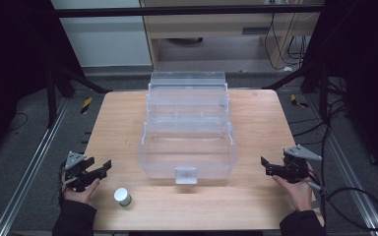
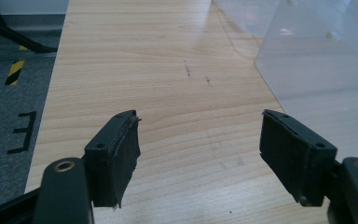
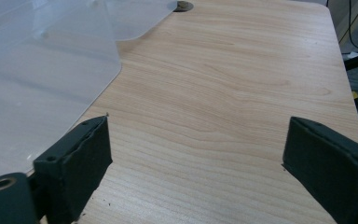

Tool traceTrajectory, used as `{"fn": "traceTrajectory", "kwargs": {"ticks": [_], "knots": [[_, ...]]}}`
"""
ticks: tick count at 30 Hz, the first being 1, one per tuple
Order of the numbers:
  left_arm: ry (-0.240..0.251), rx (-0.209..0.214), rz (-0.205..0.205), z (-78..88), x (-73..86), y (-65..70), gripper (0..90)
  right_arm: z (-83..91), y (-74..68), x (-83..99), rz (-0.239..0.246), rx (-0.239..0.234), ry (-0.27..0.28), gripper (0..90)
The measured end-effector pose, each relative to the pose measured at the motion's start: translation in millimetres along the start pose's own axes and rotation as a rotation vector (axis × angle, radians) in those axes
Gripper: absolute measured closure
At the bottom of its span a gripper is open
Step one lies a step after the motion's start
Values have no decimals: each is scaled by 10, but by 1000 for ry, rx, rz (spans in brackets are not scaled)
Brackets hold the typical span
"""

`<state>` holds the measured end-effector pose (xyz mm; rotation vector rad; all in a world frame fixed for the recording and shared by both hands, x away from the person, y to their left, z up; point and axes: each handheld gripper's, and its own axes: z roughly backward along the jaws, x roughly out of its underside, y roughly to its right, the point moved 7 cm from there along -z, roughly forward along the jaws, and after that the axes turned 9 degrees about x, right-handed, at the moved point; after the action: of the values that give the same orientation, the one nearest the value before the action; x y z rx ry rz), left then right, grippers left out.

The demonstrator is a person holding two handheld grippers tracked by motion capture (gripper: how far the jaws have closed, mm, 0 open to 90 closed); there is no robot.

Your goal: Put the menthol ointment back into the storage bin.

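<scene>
Your left gripper (image 1: 104, 167) sits at the near left corner of the table (image 1: 256, 196), held in your left hand (image 1: 81, 189), with its jaws pointing in toward the middle. In the left gripper view the two black pads (image 2: 123, 156) stand well apart, with bare wood between them and nothing in the gap.

Just to the right of that gripper, close to the near edge, a small white-topped jar (image 1: 122, 196) stands upright on the wood. It is near your left hand but touches neither the hand nor the gripper.

Next comes the clear plastic box (image 1: 189, 142), in the middle of the table, stepped in tiers that rise toward the far side, with a pale latch (image 1: 186, 174) on its near wall. Its corner shows at the upper right of the left gripper view and at the left of the right gripper view.

At the near right you hold the right gripper (image 1: 264, 166) in your right hand (image 1: 295, 189), aimed left toward the box but apart from it. In the right gripper view its pads (image 3: 86, 168) are also spread wide, gripping nothing.
</scene>
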<state>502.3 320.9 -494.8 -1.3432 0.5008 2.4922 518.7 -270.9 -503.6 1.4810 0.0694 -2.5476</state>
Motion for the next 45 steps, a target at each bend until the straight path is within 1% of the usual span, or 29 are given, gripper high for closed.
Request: {"fn": "traceTrajectory", "kwargs": {"ticks": [1,2,3,4,5,8,10,11,12,15,17,19,21,22,24,25,26,29,30,31,32,33,38,39,40,42,43,44,45], "knots": [[4,2,-2,18,-13,8,287,5,-3,-1,4,-2,2,110],[4,2,-2,18,-13,8,295,5,-3,-1,4,-2,2,110],[9,11,-3,44,-29,21,295,8,-6,2,14,-6,1,134],[16,33,-2,77,-61,48,311,6,-14,21,26,5,-14,152],[15,39,-6,86,-72,58,311,0,-14,30,29,7,-22,153],[11,61,-32,108,-136,99,324,-25,-9,51,51,17,-44,159],[8,73,-49,129,-182,115,330,-30,-1,40,34,18,-47,161],[8,79,-49,133,-191,120,330,-25,0,37,21,17,-51,164],[4,85,-53,137,-198,127,331,-24,0,38,20,18,-53,164],[-26,97,-96,151,-198,133,331,-42,10,62,39,27,-63,164],[-35,121,-104,169,-202,131,322,-49,7,64,48,30,-65,164],[-41,145,-111,197,-211,127,309,-50,6,64,48,28,-65,163],[-52,156,-135,235,-229,125,299,-53,10,67,56,28,-66,155],[-52,156,-135,235,-229,125,296,-53,10,67,56,28,-66,155],[-73,177,-176,294,-265,128,286,-55,16,69,65,30,-65,152],[-73,177,-176,294,-265,128,283,-55,16,69,65,30,-65,152],[-84,183,-206,328,-288,130,277,-54,14,71,66,29,-66,148],[-105,193,-249,372,-328,135,264,-56,11,77,74,31,-70,146],[-111,200,-261,385,-343,140,264,-62,18,80,83,36,-68,146],[-119,217,-273,398,-360,149,262,-62,17,81,82,35,-70,145],[-125,226,-279,403,-369,154,255,-66,24,87,81,35,-69,145],[-142,236,-297,413,-382,162,250,-68,31,92,80,36,-69,145],[-185,270,-376,444,-436,217,242,-74,69,122,69,41,-81,145],[-185,270,-376,444,-436,217,241,-74,71,122,68,40,-80,145],[-207,289,-416,460,-456,248,239,-75,73,121,70,40,-80,145],[-226,293,-450,469,-467,269,238,-76,72,122,70,39,-81,144],[-226,293,-450,469,-467,269,240,-76,71,123,70,37,-82,143],[-247,300,-477,473,-473,292,239,-80,75,125,76,38,-81,142],[-257,306,-489,475,-475,310,240,-80,75,126,76,38,-82,142]]}}
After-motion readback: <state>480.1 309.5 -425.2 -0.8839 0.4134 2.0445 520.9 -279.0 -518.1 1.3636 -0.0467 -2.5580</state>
